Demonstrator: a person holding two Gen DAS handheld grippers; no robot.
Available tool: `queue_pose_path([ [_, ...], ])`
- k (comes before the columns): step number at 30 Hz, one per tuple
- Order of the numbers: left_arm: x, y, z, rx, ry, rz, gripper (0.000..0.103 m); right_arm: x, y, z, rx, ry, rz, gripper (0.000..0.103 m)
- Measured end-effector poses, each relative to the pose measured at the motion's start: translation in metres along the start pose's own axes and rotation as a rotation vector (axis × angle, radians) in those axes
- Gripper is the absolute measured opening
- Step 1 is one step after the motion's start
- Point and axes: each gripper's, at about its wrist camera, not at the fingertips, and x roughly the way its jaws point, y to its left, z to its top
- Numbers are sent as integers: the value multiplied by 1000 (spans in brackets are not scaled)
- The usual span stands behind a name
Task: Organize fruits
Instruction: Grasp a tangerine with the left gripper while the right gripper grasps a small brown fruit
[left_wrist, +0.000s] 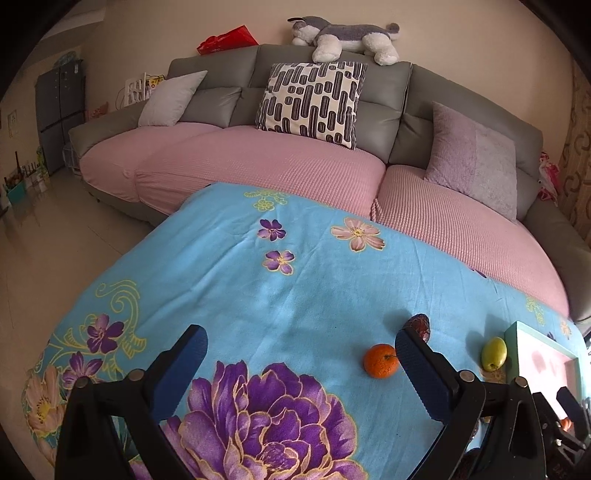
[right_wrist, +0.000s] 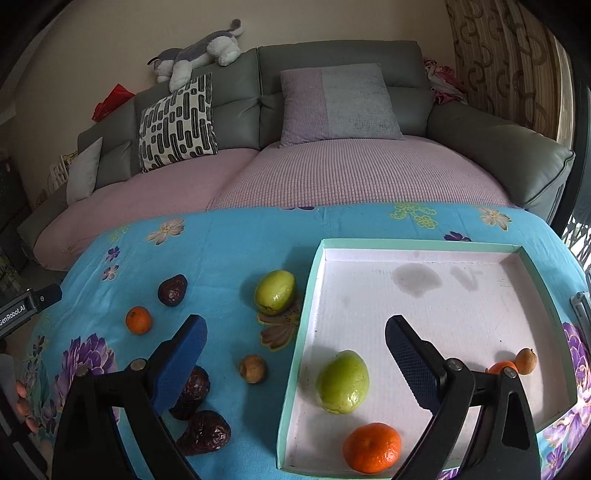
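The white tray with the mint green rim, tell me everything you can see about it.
The tray is a shallow square box, like cardboard, with a mint green rim and a white floor bearing grey stains near the far side. It lies flat on the blue floral cloth. Inside lie a green fruit, an orange, a second orange and a small brown fruit. Another green fruit lies outside by its left wall.

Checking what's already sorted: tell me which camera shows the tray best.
The right wrist view: the tray shows almost whole, with a green fruit and an orange inside. The left wrist view catches only a corner of the tray at the right edge, contents hidden.
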Motion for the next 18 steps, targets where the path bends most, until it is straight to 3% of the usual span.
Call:
queue_pose_path([
  [5, 10, -12, 2, 15, 14, -33, 103, 10, 19, -4, -43, 36, 37, 97],
  [6, 13, -15, 2, 21, 20, -43, 103, 12, 21, -5, -52, 44, 39, 94],
  [9, 26, -24, -1, 38, 55, -81, 102, 20, 26, -8, -69, 75, 40, 68],
  [12, 42, -34, -7, 64, 91, -85, 97, 29, 29, -12, -80, 117, 42, 63],
  [15, 58, -39, -12, 71, 137, -103, 89, 39, 31, -17, -90, 159, 38, 47],
  [18, 68, -45, -17, 84, 159, -114, 85, 48, 29, -22, -83, 198, 32, 46],
])
